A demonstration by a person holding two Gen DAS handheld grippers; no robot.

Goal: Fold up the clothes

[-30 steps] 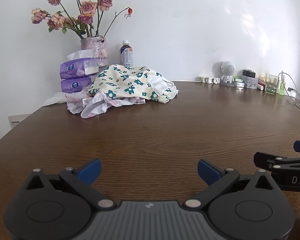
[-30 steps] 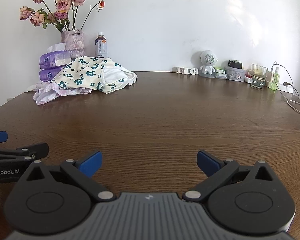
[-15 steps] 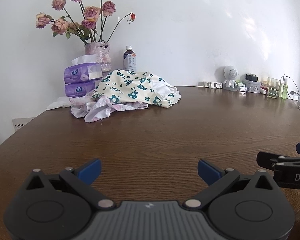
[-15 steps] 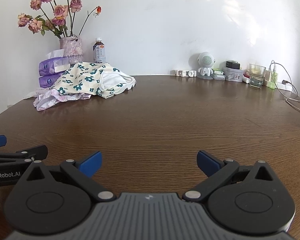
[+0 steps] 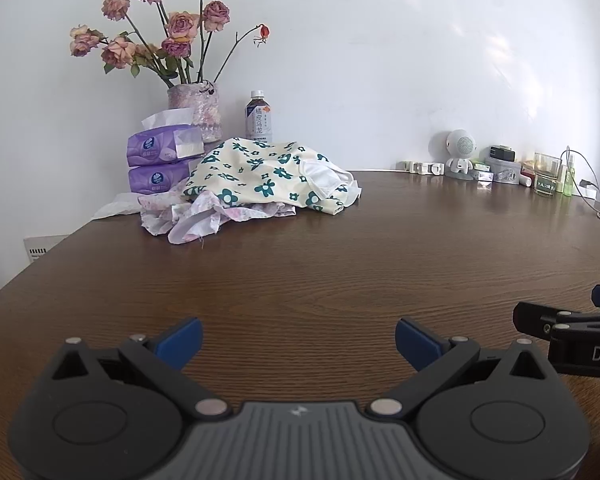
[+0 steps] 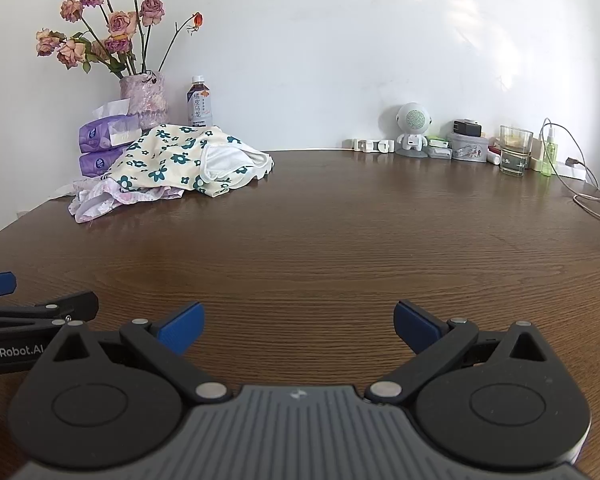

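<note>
Your left gripper (image 5: 298, 338) and right gripper (image 6: 299, 322) hover with jaws spread wide, holding nothing. The floral garment (image 5: 268, 176) sits heaped at the table's (image 5: 340, 264) far left. You're on approach, I'd say: next, reach in and pinch an edge.

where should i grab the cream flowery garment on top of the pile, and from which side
Take the cream garment with teal flowers at its near right corner, where the white-lined opening and loose hem hang over the brown wooden table. Come in low from the front right: that edge lies free, while tissue packs, a vase and a bottle crowd the back and left. Both the left gripper and right gripper are open and empty.
</note>
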